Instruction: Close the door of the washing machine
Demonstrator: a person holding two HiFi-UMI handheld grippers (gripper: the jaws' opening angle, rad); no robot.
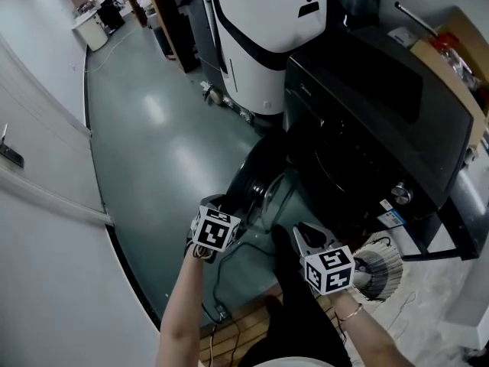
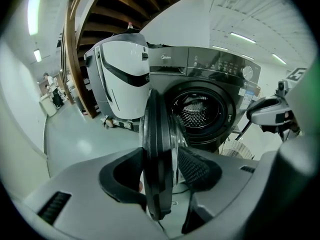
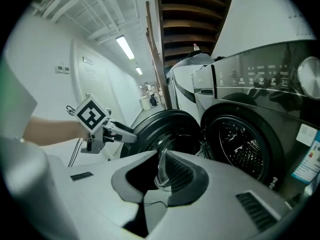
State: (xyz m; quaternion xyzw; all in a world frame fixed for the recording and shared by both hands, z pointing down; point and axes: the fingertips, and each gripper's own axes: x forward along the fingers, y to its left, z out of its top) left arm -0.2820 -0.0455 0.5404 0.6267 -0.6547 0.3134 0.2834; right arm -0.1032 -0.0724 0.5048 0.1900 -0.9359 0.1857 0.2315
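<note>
A dark front-loading washing machine (image 1: 367,121) stands at the right, and its round door (image 1: 256,176) is swung out toward me. My left gripper (image 1: 223,203) is at the door's free edge. In the left gripper view the door rim (image 2: 157,134) runs edge-on between the jaws of my left gripper (image 2: 161,154), with a pad lying against each side. Behind it the drum opening (image 2: 197,114) gapes. My right gripper (image 1: 306,235) hovers in front of the machine, apart from the door. In its own view my right gripper (image 3: 160,156) shows only a narrow gap and holds nothing, and the door (image 3: 150,129) lies beyond it.
A big white appliance (image 1: 267,37) stands left of the washer. A white slatted basket (image 1: 382,270) sits by my right hand. A cardboard box (image 1: 451,52) is behind the washer. A white wall (image 1: 38,205) borders the grey floor at left. Cables (image 1: 221,297) trail near my feet.
</note>
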